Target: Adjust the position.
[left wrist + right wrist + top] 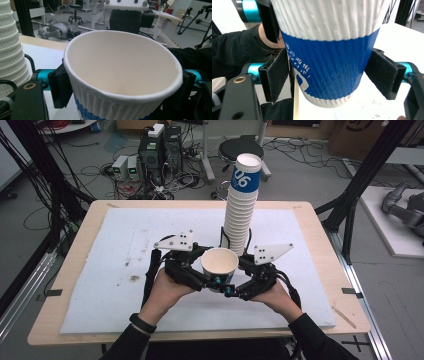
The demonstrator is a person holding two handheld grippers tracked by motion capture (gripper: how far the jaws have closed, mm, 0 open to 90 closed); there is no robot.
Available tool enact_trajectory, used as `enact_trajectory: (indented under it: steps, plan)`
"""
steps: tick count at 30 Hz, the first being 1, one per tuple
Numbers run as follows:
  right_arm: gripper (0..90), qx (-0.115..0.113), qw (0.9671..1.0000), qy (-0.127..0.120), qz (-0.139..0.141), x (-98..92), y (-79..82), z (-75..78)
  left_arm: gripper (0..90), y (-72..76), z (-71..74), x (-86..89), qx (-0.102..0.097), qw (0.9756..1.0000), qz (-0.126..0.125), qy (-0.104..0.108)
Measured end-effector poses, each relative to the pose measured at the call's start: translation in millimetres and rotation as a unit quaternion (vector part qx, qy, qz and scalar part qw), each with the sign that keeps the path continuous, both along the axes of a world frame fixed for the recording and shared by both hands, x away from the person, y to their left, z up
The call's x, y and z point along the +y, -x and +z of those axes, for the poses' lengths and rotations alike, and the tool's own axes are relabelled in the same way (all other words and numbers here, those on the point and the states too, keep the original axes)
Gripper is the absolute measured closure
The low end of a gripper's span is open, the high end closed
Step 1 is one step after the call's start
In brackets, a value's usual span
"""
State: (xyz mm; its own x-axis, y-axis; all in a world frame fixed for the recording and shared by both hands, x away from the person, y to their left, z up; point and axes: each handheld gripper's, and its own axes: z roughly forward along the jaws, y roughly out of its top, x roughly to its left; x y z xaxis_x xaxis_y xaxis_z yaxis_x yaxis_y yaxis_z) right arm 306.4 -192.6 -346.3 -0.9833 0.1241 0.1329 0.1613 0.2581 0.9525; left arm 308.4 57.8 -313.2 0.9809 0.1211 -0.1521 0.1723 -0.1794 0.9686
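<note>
Paper cup (219,264) held upright above mat (100,285), just before cup stack (241,215), pinched near rim by left gripper (201,279); right gripper (329,77) slack around lower band; handover step, next probably right withdrawal.

Floor: you stand over a grey floor (310,175) strewn with loose black cables (100,170).
Table: your wooden table (75,270) carries a pale blue-white mat (130,240), speckled with dark crumbs.
Stool: a round black stool (239,147) sits just behind the table.
Computers: two dark computer towers (160,150) stand on the floor at the back, with small grey boxes (125,167) beside them.
Frame: black metal struts (365,175) rise at your right and left.
Boxes: cardboard boxes (350,135) sit at the far right.
</note>
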Motion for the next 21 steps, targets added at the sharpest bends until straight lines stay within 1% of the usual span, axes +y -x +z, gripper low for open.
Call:
enact_trajectory:
  steps: [12, 21]
  plan:
    - [19.5, -0.003, 1.0000, 0.001, -0.008, -8.2, -1.7, 4.7, 21.8, -0.5, 0.9, 3.7, -0.001, 1.0000, 0.004, 0.002]
    - [19.5, -0.010, 0.9998, 0.001, -0.015, -24.3, -7.1, 9.7, 21.8, -1.6, 1.0, 7.0, 0.001, 1.0000, 0.009, 0.003]
